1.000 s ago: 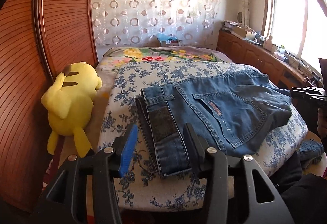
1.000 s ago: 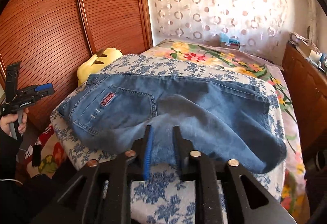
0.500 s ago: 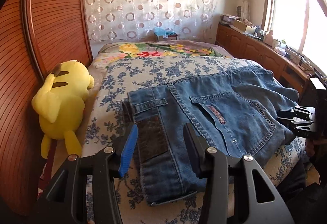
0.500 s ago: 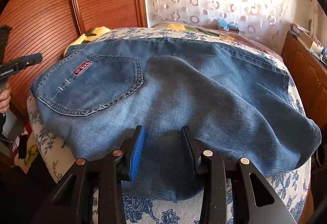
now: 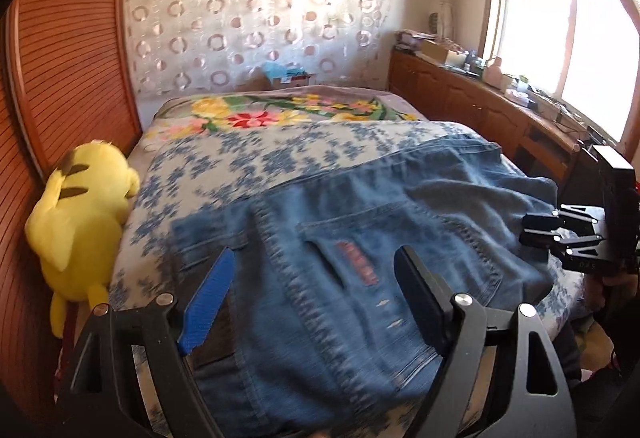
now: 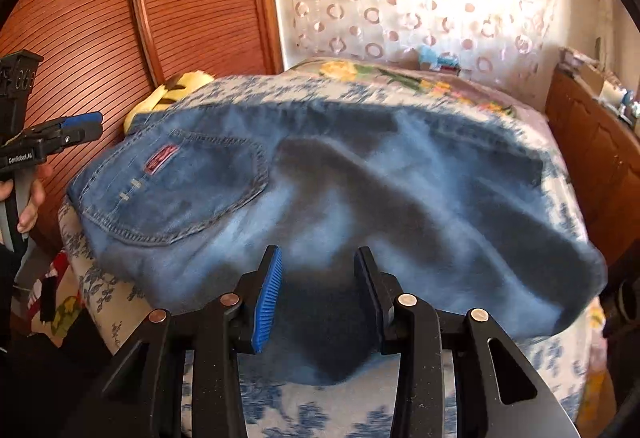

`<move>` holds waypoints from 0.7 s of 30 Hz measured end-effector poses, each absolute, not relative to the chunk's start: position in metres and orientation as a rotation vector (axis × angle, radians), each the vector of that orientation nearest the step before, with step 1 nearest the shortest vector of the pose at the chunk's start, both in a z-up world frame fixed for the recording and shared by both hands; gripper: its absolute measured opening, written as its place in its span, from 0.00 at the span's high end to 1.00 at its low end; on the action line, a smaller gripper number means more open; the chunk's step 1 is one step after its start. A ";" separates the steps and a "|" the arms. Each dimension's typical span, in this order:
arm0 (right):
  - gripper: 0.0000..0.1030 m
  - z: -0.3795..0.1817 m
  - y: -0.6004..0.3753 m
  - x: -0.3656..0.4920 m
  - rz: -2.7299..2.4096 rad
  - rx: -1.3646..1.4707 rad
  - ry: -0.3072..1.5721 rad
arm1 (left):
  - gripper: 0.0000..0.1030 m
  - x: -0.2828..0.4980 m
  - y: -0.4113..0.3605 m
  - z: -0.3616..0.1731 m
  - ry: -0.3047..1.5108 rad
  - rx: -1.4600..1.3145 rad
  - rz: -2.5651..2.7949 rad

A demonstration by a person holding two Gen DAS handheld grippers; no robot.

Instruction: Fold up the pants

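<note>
Hovering over jeans (image 5: 360,278) | left gripper (image 5: 316,278) jaws just widened, empty | right gripper (image 6: 318,278) jaws apart, empty

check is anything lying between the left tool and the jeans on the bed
Nothing visible: the left tool hangs open right over the jeans, bare denim between its fingers. The yellow plush sits off to the side.

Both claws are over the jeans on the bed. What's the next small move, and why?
Probably lower the left claw onto the jeans and close on the waistband. Its jaws have just been opening and straddle the denim without pressing it. The right claw also hangs open above the fabric.
</note>
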State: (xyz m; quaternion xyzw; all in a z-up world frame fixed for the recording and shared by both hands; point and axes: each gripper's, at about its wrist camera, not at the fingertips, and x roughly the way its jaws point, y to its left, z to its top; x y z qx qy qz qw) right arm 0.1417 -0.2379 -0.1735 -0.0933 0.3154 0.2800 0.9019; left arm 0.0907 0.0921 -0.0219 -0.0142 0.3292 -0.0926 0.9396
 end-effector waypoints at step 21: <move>0.61 -0.121 -0.305 0.212 0.347 -0.176 0.616 | 0.20 0.157 0.008 -0.059 0.677 -0.004 -0.301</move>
